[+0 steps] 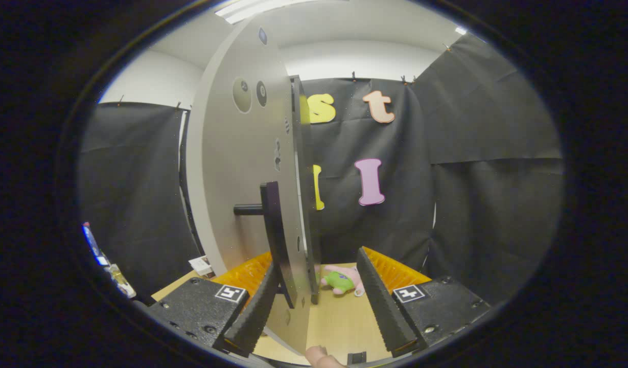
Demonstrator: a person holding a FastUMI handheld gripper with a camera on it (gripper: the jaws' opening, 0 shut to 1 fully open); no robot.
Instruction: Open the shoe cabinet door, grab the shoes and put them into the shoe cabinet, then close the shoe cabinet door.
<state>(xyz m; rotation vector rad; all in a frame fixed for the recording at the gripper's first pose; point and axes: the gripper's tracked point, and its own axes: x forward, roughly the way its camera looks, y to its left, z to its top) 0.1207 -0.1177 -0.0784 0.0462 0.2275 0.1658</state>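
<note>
At about nine o'clock from the fingers, past the dark booth wall, a few small items [107,266] sit too blurred to identify, and a small white box [201,265] rests at roughly ten o'clock near the foot of the door. Next comes the shoe cabinet door [242,168] — a pale panel swung open and seen nearly edge-on, rising toward twelve o'clock. Its dark handle [274,230] stands out from the face on a short post, hanging down between the fingers, right against the left one. The gripper [318,301] is spread wide, its jaws well apart; whether the left finger presses the handle I cannot tell, and the right touches nothing. Beyond the fingers, at about one o'clock, a pink-and-green plush toy [343,280] lies on the wooden table [339,322]. At six o'clock, a fingertip [321,356] of the person's hand shows.
</note>
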